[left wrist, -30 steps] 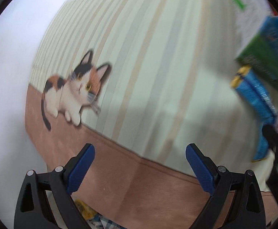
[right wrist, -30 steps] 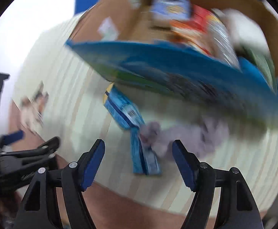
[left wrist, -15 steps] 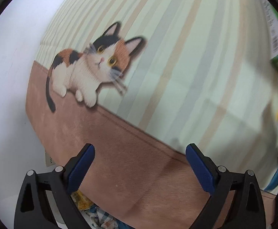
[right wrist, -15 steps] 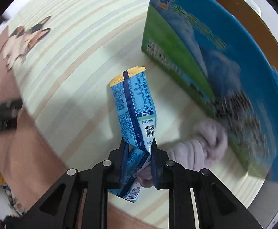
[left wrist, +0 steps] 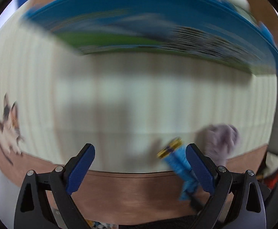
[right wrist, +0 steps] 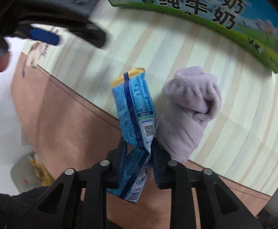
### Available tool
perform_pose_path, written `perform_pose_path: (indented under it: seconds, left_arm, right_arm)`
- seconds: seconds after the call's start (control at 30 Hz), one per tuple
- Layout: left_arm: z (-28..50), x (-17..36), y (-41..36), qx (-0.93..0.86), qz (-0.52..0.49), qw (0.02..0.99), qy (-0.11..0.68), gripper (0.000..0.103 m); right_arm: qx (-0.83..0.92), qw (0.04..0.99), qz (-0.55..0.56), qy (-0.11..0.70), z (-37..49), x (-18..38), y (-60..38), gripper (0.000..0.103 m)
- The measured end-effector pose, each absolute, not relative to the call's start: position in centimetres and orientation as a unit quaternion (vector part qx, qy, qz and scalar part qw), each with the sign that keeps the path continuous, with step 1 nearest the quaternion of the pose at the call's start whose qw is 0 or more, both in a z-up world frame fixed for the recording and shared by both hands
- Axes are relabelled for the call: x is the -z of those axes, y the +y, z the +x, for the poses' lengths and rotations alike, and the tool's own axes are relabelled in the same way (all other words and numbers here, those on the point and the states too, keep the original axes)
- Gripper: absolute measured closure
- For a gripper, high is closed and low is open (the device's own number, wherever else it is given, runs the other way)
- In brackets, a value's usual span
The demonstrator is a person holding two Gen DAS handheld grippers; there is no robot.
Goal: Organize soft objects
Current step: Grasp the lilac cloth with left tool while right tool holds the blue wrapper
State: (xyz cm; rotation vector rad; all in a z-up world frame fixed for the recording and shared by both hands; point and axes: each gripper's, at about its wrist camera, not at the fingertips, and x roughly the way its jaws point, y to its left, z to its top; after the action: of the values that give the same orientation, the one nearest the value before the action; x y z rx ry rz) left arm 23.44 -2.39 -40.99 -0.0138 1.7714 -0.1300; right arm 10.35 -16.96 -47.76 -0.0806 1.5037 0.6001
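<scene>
At six o'clock my right claw (right wrist: 138,152) pinches the blue packet (right wrist: 134,106); I should lift slowly, clear of the purple cloth (right wrist: 190,112). Left claw (left wrist: 139,169) is spread, empty.

Left wrist view is heavy motion smear, the blue-green printed carton (left wrist: 158,28) beyond the fingers just streaks. Right wrist view is sharper, soft even light, fisheye bending the edges, faint shadow beside the lilac fleece cloth (right wrist: 190,112).
</scene>
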Motion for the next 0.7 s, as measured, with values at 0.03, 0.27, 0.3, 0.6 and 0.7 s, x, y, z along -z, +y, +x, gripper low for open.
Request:
perform_pose_path:
  seconds: [0.03,0.27,0.3,0.6,0.7]
  left_arm:
    - [23.6,40.9,-3.4,0.068,0.002,0.630,0.774,0.005]
    - [22.1,41.3,-10.3,0.136,0.051,0.597,0.789,0.005]
    - [21.8,41.6,-11.1,0.142,0.048,0.590,0.793,0.005]
    - [21.4,45.0,-16.1,0.141,-0.018,0.550,0.823,0.005]
    - [21.1,45.7,-18.1,0.127,0.039,0.567,0.813,0.032]
  right_arm:
    - [-0.269,0.694,-0.027,0.667,9.9,47.2,-17.6,0.055]
    - [-0.216,0.724,0.114,0.646,8.7,46.2,-25.4,0.041]
    - [-0.198,0.728,0.136,0.643,8.3,46.3,-27.1,0.041]
    - [-0.083,0.739,0.206,0.636,7.4,47.4,-34.3,0.041]
    - [-0.059,0.738,0.209,0.639,7.6,47.4,-35.9,0.041]
